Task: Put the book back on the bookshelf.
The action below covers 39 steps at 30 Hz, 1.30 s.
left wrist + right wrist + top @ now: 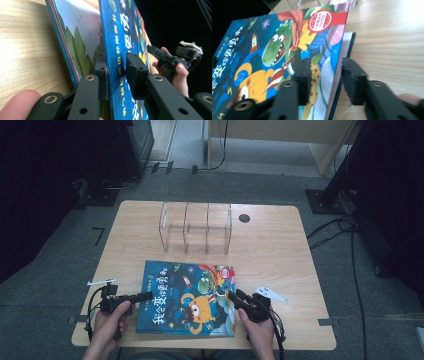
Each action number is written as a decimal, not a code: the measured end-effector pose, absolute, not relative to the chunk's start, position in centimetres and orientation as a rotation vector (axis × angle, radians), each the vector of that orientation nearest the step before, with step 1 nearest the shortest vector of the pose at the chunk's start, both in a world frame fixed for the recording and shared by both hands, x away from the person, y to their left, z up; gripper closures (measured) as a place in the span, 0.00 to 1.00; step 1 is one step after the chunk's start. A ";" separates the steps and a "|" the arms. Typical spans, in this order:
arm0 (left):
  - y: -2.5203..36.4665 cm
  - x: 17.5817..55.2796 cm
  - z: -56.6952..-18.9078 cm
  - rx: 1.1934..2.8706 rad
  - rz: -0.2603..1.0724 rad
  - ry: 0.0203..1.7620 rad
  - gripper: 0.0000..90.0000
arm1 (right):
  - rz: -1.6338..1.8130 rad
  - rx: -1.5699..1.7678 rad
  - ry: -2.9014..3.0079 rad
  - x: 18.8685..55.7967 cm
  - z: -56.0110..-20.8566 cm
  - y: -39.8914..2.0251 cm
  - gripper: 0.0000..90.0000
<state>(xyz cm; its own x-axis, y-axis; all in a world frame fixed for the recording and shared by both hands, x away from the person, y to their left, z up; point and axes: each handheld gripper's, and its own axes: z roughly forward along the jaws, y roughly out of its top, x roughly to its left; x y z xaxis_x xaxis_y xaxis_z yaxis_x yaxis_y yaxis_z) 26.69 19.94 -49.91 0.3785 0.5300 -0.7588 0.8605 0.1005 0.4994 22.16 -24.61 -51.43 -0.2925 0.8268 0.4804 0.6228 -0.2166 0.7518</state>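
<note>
The picture book (187,297) lies flat on the wooden table (280,250), in the near half of the top at about 6 o'clock from the clear acrylic rack (196,227), which stands well apart from it toward the far edge. Its cover is deep blue with a starry night scene: a round orange monster at the middle, a green crocodile-like creature with open jaws toward 1 o'clock, a small rocket, a red round seal at the upper right corner, and large yellow Chinese characters running along the left side and bottom.

In the left gripper view the front cover (122,50) stands lifted off the pages, showing an inner page (77,37) with green leaves on white. The left gripper (117,72), at 9 o'clock of the book, has its jaws on either side of that cover edge; one jaw lies against the inside, the other sits just off the face, so a firm pinch cannot be told.

The right gripper (325,75), at 3 o'clock of the book, has its jaws spread astride the cover's right edge, pressing on nothing
</note>
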 end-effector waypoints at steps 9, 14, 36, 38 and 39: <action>19.6 26.8 -48.8 1.547 -0.368 1.310 0.83 | 1.518 1.522 1.753 19.0 -49.6 -24.0 0.58; 19.5 26.9 -48.6 1.524 -0.357 1.325 0.84 | 1.572 1.475 1.746 17.6 -49.1 -23.7 0.57; 19.3 27.1 -48.5 1.507 -0.344 1.348 0.84 | 1.437 1.342 2.222 16.7 -51.6 -21.0 0.00; 19.2 27.1 -48.4 1.508 -0.342 1.349 0.84 | 1.403 1.325 2.232 16.5 -51.7 -20.6 0.00; 19.2 27.1 -48.4 1.507 -0.343 1.350 0.84 | 1.379 1.306 2.238 16.5 -51.7 -20.3 0.00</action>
<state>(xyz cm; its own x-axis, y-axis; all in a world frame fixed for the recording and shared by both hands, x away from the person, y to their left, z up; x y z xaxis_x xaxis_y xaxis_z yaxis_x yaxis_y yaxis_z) 27.09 19.23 -48.44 0.3258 0.5589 -0.7625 0.8548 0.1704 0.4901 16.46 -20.32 -51.75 -0.5870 0.7675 0.2577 0.5754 0.1716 0.7996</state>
